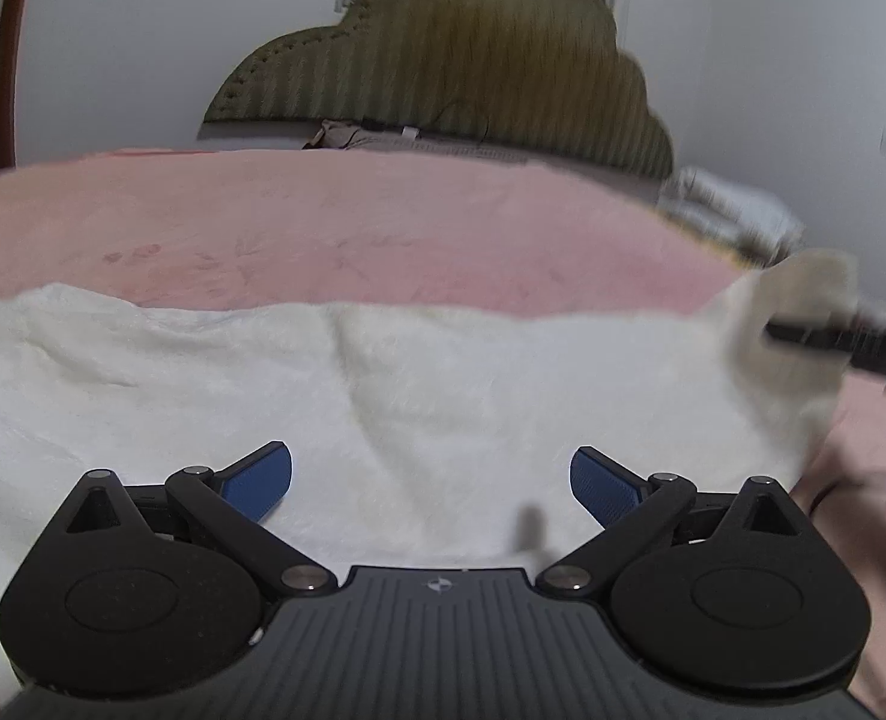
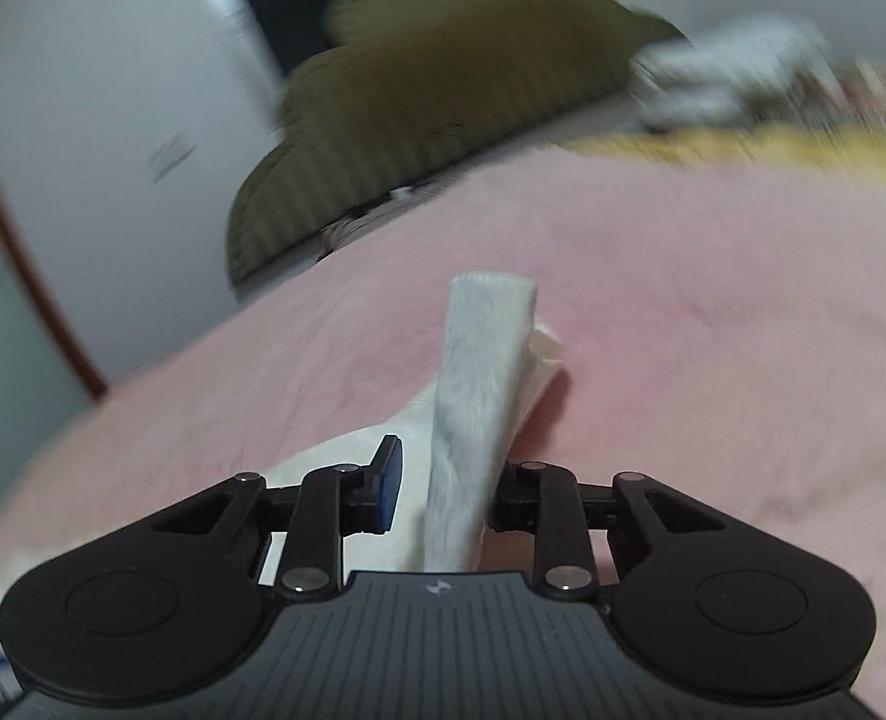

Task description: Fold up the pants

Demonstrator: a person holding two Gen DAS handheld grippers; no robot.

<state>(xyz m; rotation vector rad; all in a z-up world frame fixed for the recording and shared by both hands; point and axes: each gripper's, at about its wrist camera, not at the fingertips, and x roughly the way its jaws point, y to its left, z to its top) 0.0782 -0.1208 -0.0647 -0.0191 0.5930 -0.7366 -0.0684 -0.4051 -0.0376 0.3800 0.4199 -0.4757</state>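
White pants lie on the pink bed; left gripper gapes above them; right gripper lifts their far-right corner.

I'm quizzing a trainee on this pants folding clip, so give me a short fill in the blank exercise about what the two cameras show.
1. The white fleecy pants lie on a bed cover coloured ____.
2. The left gripper hovers over the pants with its jaws ____.
3. The right gripper has a strip of the pants between its ____.
4. The headboard behind the bed is coloured ____.

Missing words: pink; open; jaws; olive green
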